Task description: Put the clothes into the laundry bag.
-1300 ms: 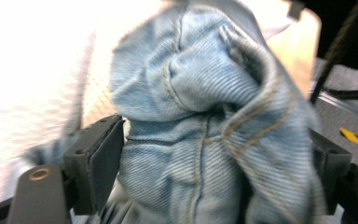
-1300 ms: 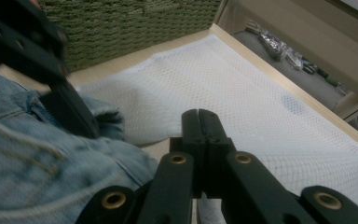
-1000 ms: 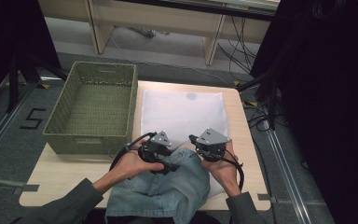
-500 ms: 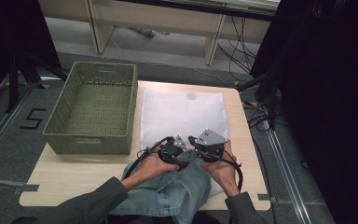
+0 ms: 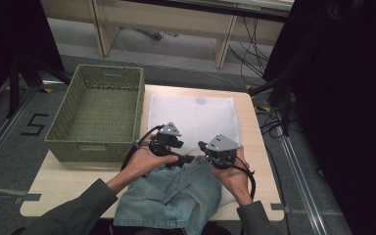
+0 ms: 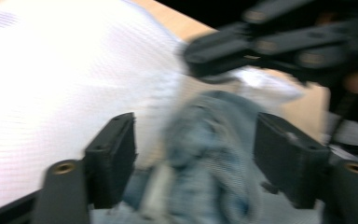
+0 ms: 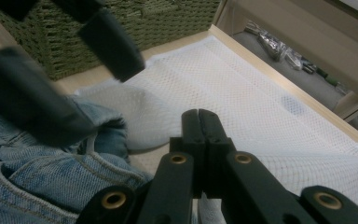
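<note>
A green woven rectangular basket (image 5: 97,115) sat on the pale wooden table (image 5: 61,181), its mesh floor bare. Beside it lay a white mesh laundry bag (image 5: 196,117), flat and fine-netted. Crumpled blue denim jeans (image 5: 176,193) overlapped the bag's near edge. The left gripper (image 5: 188,159) had just been opening, denim between its parted jaws. The right gripper (image 7: 199,116) was clenched shut above the bag.

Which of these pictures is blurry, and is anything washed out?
Left gripper view: motion-smeared, white mesh bag blown out, jeans soft. Right gripper view: sharp on the mesh, the other hand-held gripper near the lens blurred. High view: evenly lit, surroundings dark.
</note>
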